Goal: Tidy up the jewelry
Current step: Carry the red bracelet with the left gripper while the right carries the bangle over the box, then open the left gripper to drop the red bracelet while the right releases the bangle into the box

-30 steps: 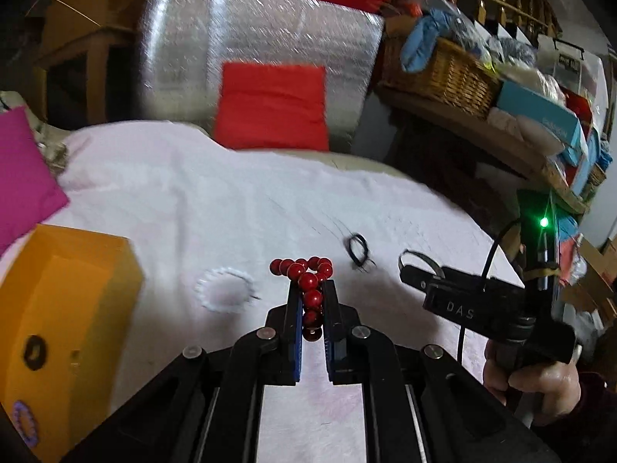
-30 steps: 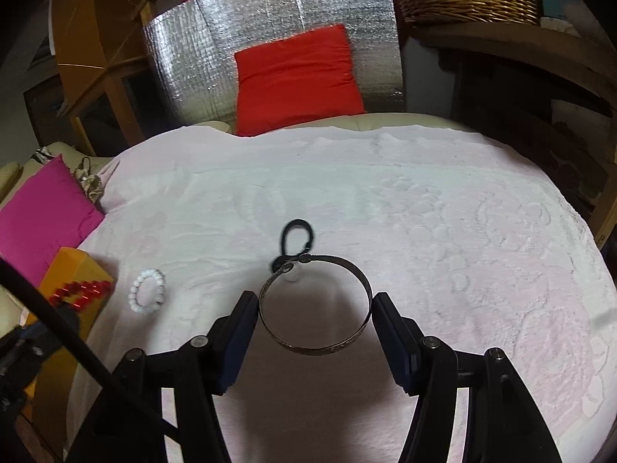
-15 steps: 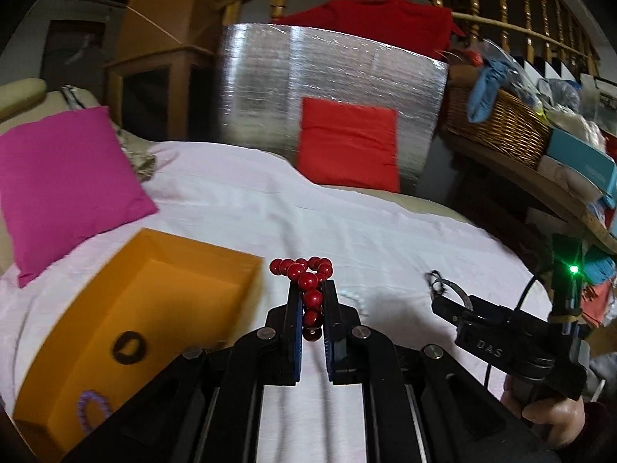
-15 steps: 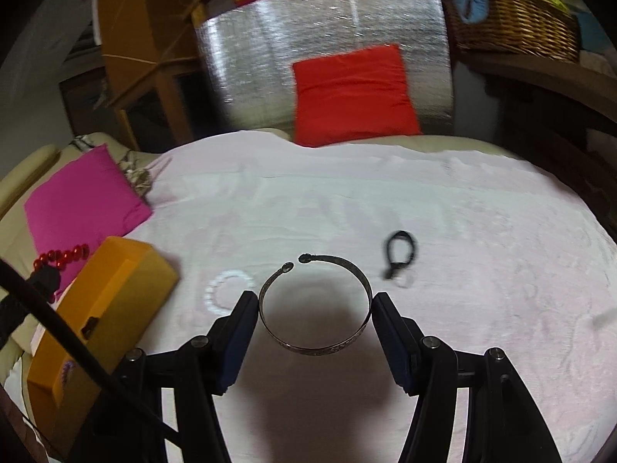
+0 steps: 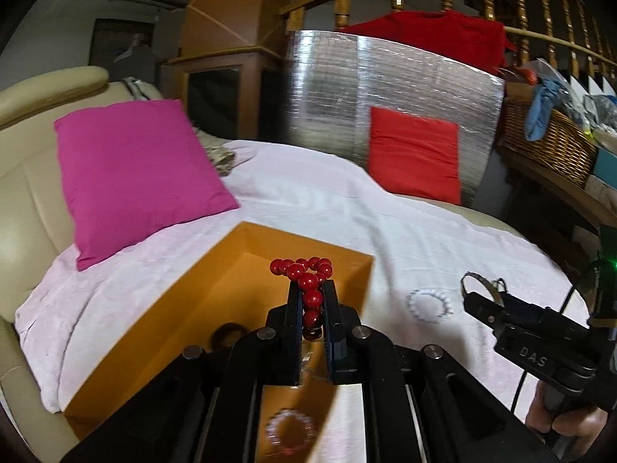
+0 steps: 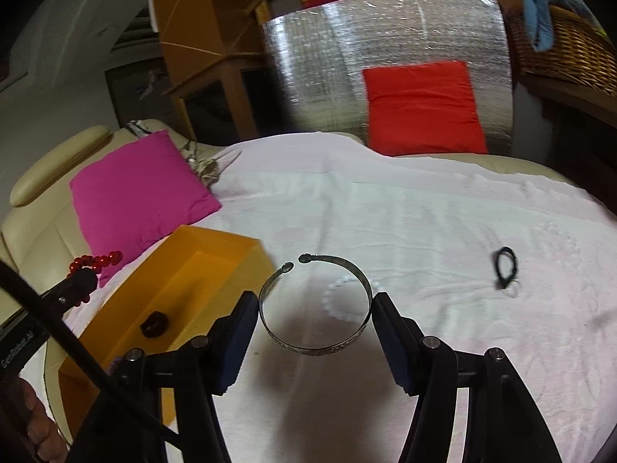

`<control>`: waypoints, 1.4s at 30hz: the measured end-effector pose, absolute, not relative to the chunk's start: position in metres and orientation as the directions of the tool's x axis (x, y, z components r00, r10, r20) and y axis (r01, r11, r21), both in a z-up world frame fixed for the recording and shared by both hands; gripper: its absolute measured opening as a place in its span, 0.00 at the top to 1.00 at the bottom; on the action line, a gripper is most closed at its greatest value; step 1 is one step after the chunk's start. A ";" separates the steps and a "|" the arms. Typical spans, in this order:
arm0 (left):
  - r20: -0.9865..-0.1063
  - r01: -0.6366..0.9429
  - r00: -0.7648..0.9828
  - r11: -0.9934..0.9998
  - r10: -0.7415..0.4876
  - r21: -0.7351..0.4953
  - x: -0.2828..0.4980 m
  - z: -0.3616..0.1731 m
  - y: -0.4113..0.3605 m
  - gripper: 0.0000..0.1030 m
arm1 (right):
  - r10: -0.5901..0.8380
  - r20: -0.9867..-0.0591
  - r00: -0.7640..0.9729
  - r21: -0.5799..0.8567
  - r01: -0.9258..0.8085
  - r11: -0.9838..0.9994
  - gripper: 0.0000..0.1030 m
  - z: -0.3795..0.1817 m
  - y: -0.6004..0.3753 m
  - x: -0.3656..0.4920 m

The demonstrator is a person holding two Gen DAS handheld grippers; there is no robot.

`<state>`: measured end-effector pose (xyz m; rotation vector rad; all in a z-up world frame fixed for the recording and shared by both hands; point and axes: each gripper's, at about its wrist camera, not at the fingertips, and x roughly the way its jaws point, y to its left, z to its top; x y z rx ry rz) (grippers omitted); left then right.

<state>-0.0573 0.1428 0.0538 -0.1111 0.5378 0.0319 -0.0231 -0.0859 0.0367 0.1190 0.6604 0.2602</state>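
Observation:
My left gripper (image 5: 311, 289) is shut on a red bead bracelet (image 5: 308, 281) and hangs over the open orange box (image 5: 185, 301). In the box lie a black ring (image 6: 154, 323) and a pale bead bracelet (image 5: 291, 430). My right gripper (image 6: 314, 305) is shut on a silver open cuff bangle (image 6: 314, 341), held above the white cloth just right of the box (image 6: 216, 254). A white bead bracelet (image 5: 430, 305) lies on the cloth, partly behind the bangle in the right wrist view. A black hair tie (image 6: 506, 266) lies farther right.
A magenta cushion (image 5: 135, 177) sits left of the box on a cream sofa arm (image 6: 58, 162). A red cushion (image 6: 422, 106) leans on a silver foil panel (image 5: 385, 77) at the back. A wicker basket (image 5: 547, 142) stands on a shelf at right. A hand (image 5: 559, 418) grips the right tool.
Both grippers have swung left with their loads. The orange box has come from the far left to under my left gripper. The hair tie has slid to the right in the right wrist view.

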 end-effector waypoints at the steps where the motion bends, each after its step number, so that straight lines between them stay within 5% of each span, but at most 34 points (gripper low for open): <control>1: -0.514 -0.068 0.858 0.993 0.009 -0.097 -0.058 0.053 0.147 0.91 | 0.281 -0.588 0.758 0.189 -0.209 0.959 0.38 0.037 -0.081 -0.023; 24: -0.587 -0.286 0.784 0.957 0.201 -0.054 -0.043 0.032 0.211 0.91 | 0.331 -0.605 0.724 0.120 -0.329 0.937 0.38 0.050 0.004 0.011; 42: -0.712 -0.371 0.657 0.928 0.248 -0.019 -0.030 0.000 0.238 0.91 | 0.290 -0.814 0.503 0.094 -0.379 0.921 0.38 0.015 0.103 0.068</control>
